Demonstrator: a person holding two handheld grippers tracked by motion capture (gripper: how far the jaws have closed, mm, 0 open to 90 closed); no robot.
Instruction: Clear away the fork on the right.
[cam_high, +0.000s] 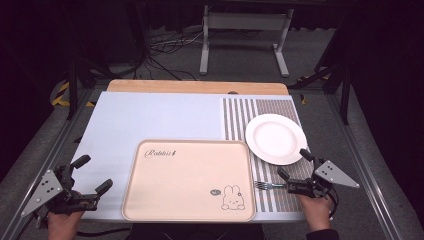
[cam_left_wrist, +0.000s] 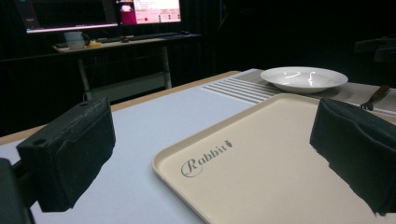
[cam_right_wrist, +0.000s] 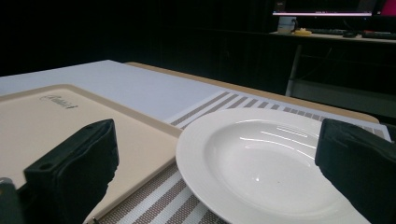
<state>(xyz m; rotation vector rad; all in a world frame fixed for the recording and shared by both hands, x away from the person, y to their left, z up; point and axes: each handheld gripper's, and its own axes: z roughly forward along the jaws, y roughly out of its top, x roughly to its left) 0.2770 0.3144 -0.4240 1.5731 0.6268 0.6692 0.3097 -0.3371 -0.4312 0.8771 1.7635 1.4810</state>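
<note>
One plate (cam_high: 276, 138), one fork (cam_high: 269, 185), one tray (cam_high: 188, 181).

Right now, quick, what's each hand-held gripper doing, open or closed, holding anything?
Left hand-held gripper: open, holding nothing, beside the tray.
Right hand-held gripper: open, holding nothing, near the plate and fork.

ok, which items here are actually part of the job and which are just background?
In play:
- white plate, between the right hand-held gripper jaws
- fork, beside that gripper
- rabbit tray, facing the left hand-held gripper

Lying about:
- striped placemat
- desk with monitors
</note>
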